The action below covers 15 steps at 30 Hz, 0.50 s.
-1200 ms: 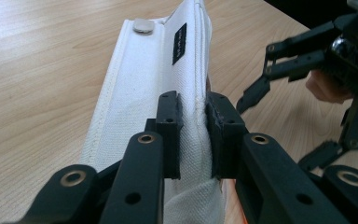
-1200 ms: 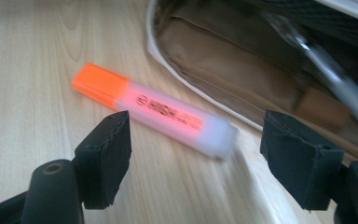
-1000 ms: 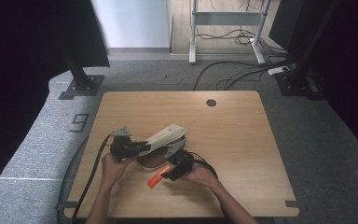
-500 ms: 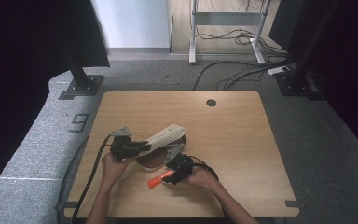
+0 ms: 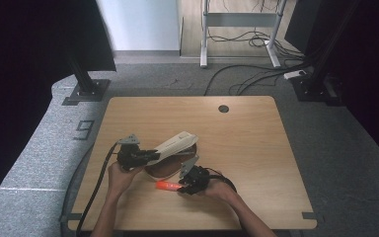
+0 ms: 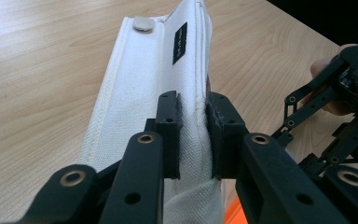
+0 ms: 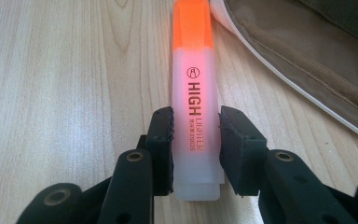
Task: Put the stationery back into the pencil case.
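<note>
A wooden table (image 5: 256, 148) with a round cable hole (image 5: 223, 108) near its far edge carries the work at its near left, while black stands, loose cables and grey carpet ring it on the floor beyond. A white fabric pouch (image 5: 176, 144) lies open near the table's front, its flap lifted at a slant over the brown-lined interior (image 5: 170, 167), and that raised flap stands just above and beside the spot where an orange highlighter (image 5: 168, 185) rests flat on the wood. The left gripper (image 5: 145, 157), held in the person's left hand (image 5: 120, 175), is clamped tight on the edge of the white flap; the left gripper view shows the cloth (image 6: 144, 93) pinched between its two black pads and a snap button (image 6: 142, 23) near the flap's far end. The right gripper (image 5: 180, 186) sits just in front of the pouch, its jaws having just been closing around the highlighter (image 7: 193, 93), which lies between them with its orange cap pointing away. In the right gripper view the left pad touches the pale barrel, and a thin gap seems to remain at the right pad, so a firm grip cannot be confirmed. The pouch's brown piping (image 7: 307, 65) runs just beside the pen.
</note>
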### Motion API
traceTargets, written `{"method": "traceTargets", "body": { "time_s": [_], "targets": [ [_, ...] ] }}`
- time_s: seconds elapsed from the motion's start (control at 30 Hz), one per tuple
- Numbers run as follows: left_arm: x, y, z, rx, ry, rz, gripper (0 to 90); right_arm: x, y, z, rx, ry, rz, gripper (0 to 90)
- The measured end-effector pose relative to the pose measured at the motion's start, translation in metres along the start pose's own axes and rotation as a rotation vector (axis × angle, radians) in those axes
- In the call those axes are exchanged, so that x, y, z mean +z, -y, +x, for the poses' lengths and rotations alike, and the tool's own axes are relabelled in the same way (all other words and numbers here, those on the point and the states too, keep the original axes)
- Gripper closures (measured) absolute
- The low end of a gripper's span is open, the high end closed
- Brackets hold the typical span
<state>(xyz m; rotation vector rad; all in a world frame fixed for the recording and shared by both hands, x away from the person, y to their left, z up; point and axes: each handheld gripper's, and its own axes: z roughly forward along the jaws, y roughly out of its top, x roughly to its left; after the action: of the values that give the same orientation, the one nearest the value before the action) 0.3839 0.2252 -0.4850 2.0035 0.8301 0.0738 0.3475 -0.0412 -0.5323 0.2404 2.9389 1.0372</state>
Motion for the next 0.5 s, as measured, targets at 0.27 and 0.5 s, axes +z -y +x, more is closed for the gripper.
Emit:
{"method": "traceTargets", "body": {
  "time_s": [0.27,0.5],
  "targets": [
    [0.0,0.0,0.0,0.0,0.0,-0.001,76.0,-0.004,0.001,0.003,0.0,-0.009,-0.031,65.0],
    [-0.001,0.0,0.0,0.0,-0.001,-0.004,76.1,-0.017,-0.003,0.004,-0.006,-0.002,-0.076,65.0]
  ]
}}
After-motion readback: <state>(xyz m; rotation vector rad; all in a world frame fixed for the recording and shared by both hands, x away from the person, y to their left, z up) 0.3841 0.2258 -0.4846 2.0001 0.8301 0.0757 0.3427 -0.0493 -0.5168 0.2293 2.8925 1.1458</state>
